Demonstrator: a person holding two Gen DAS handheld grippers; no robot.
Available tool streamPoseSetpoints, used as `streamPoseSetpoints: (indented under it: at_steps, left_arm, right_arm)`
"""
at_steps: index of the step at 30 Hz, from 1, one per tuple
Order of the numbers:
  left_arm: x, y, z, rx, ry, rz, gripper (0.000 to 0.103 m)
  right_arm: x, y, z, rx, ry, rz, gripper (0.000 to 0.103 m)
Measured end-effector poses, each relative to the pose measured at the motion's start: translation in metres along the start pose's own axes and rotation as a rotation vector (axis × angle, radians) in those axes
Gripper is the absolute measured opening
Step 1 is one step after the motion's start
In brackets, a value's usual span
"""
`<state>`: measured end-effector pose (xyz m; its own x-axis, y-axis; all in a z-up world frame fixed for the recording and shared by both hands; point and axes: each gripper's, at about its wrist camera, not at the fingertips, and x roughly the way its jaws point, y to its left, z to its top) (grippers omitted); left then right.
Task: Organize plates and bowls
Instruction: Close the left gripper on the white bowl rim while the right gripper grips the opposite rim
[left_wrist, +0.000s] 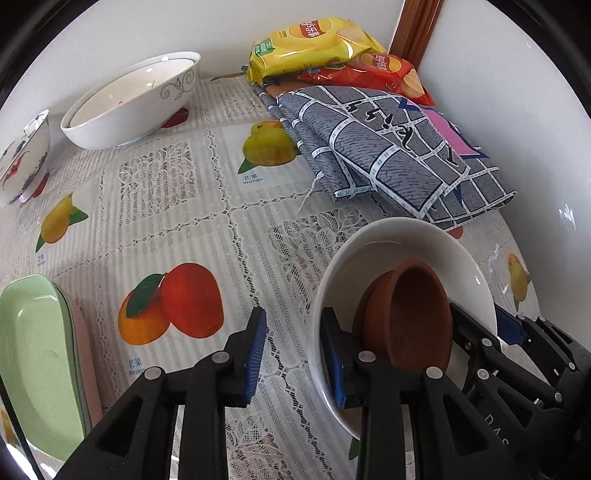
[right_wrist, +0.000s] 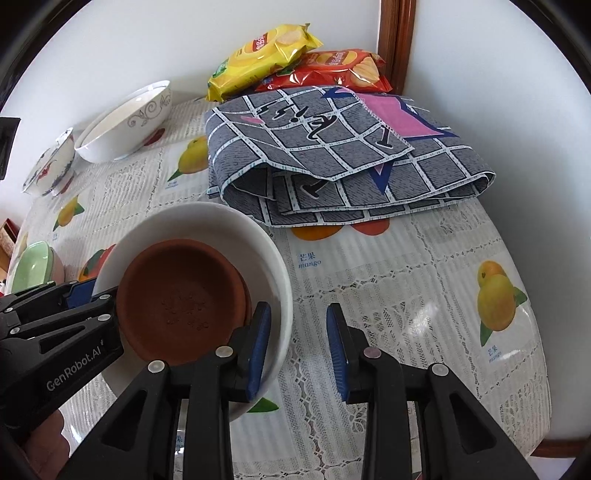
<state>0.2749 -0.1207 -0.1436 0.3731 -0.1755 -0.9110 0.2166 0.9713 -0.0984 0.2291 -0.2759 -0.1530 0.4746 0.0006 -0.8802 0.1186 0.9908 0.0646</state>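
A white bowl (left_wrist: 399, 243) (right_wrist: 207, 221) holds two nested brown clay dishes (left_wrist: 410, 317) (right_wrist: 181, 295), which lean inside it. My left gripper (left_wrist: 293, 358) stands open astride the bowl's left rim, one pad inside and one outside, with a gap at the outer pad. My right gripper (right_wrist: 297, 354) is open astride the right rim in the same way. Each gripper also shows in the other's view: right gripper (left_wrist: 480, 321), left gripper (right_wrist: 92, 295). Whether the bowl rests on the tablecloth I cannot tell.
At the back stand a big white bowl with grey scrolls (left_wrist: 129, 107) and a small painted bowl (left_wrist: 22, 158). A green plate lies on a pink one (left_wrist: 33, 354). A folded grey cloth (right_wrist: 332, 155) and chip bags (right_wrist: 258, 55) fill the far corner.
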Motion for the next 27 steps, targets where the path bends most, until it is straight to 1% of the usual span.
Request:
streamPoseSetpoints:
  at_steps: [6,8,15,16,17,19,20,21,23,25,27]
  left_arm:
    - [0.003,0.003,0.001,-0.021,0.002,-0.018,0.033]
    - [0.003,0.002,-0.001,-0.021,-0.01,-0.018,0.033]
    - [0.002,0.003,-0.005,-0.054,-0.028,-0.032,0.03]
    - [0.002,0.004,-0.005,-0.056,-0.027,-0.039,0.028]
    - [0.002,0.004,-0.005,-0.054,-0.027,-0.051,0.023]
    - [0.002,0.002,-0.005,-0.054,-0.028,-0.065,0.018]
    - [0.002,0.001,-0.005,-0.057,-0.026,-0.067,0.013]
    - [0.002,-0.001,-0.005,-0.052,-0.023,-0.078,0.01]
    - [0.002,-0.004,-0.005,-0.04,-0.024,-0.06,0.01]
    - [0.002,-0.004,-0.006,-0.039,-0.03,-0.065,0.01]
    - [0.001,-0.002,-0.007,-0.047,-0.027,-0.072,0.01]
  right_arm:
    - [0.002,-0.005,-0.001,0.013,-0.012,0.01,0.039]
    - [0.002,-0.006,0.0,0.014,-0.01,0.014,0.043]
    - [0.001,-0.007,-0.005,0.04,-0.051,0.03,0.043]
    - [0.001,-0.008,-0.005,0.05,-0.051,0.039,0.042]
    - [0.001,-0.008,-0.005,0.06,-0.05,0.053,0.039]
    - [0.001,-0.008,-0.005,0.08,-0.039,0.088,0.033]
    - [0.001,-0.008,-0.004,0.088,-0.037,0.105,0.027]
    - [0.001,-0.006,-0.004,0.09,-0.034,0.114,0.018]
    - [0.001,-0.001,-0.004,0.074,-0.04,0.113,0.013]
    - [0.0,0.002,-0.004,0.067,-0.043,0.087,0.012]
    - [0.0,0.0,-0.005,0.09,-0.037,0.098,0.012]
